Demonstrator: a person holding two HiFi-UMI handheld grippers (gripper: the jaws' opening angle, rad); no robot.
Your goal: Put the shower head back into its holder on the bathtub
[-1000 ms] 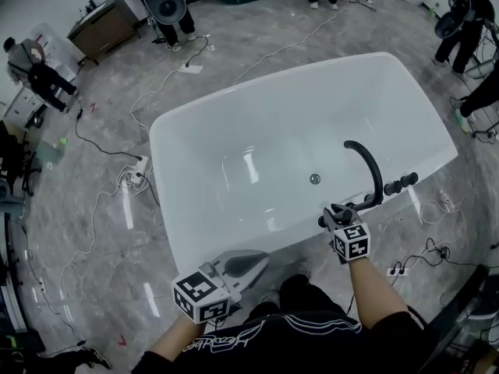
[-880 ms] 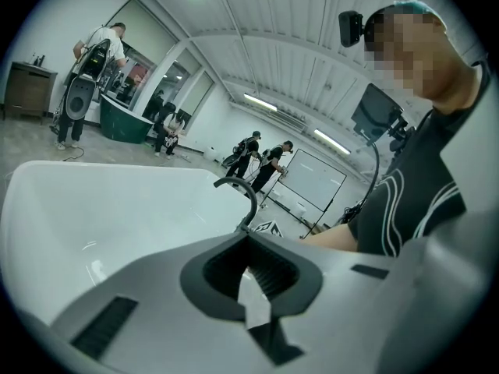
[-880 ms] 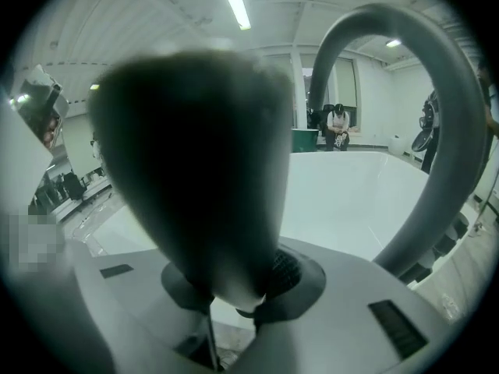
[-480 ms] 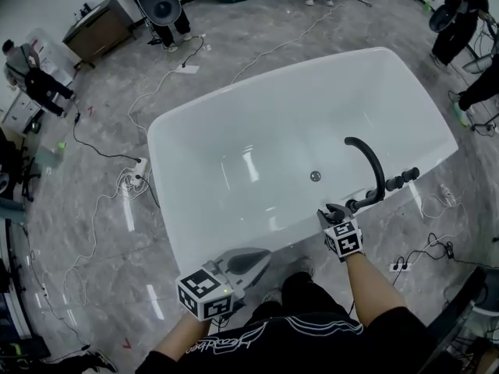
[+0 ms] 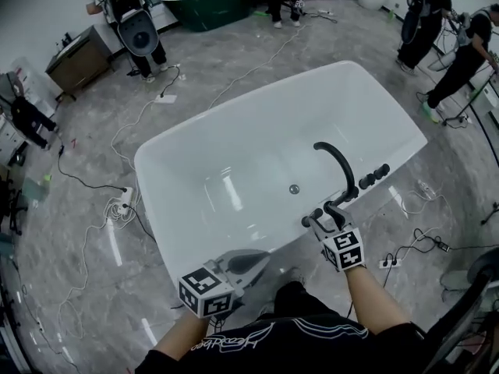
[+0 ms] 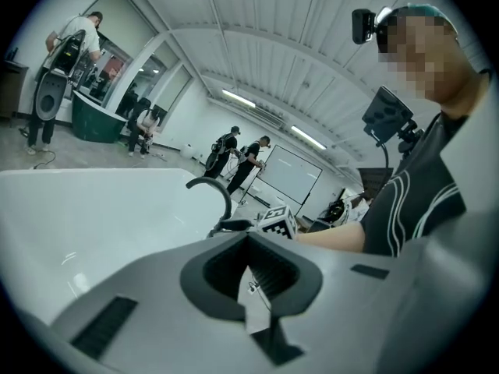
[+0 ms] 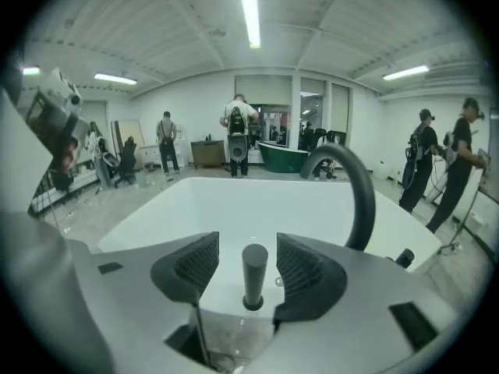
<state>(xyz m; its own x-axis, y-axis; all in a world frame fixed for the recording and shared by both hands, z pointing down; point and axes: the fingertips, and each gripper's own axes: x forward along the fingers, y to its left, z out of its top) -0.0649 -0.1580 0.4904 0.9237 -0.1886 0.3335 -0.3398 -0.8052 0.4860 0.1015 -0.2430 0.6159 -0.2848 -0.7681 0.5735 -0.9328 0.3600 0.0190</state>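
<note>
Shower head (image 7: 254,275) stands upright in its holder on the bathtub (image 5: 257,131) rim, at the tub's 5 o'clock, with the faucet (image 7: 360,197) at its 1 o'clock. We see that our right hand-held gripper (image 7: 247,241) has just opened wide around it, with the pads not touching. Our left hand-held gripper (image 6: 249,275) is closed and empty.

You won't find a word or number here that can be read for certain. The white script (image 5: 234,339) across the chest of your black shirt (image 5: 312,341) is too small and curved to make out. The left cube (image 5: 204,293) on your left gripper (image 5: 263,257) and the right cube (image 5: 345,250) on your right gripper (image 5: 318,220) carry only black-and-white square patterns, no letters or digits.
</note>
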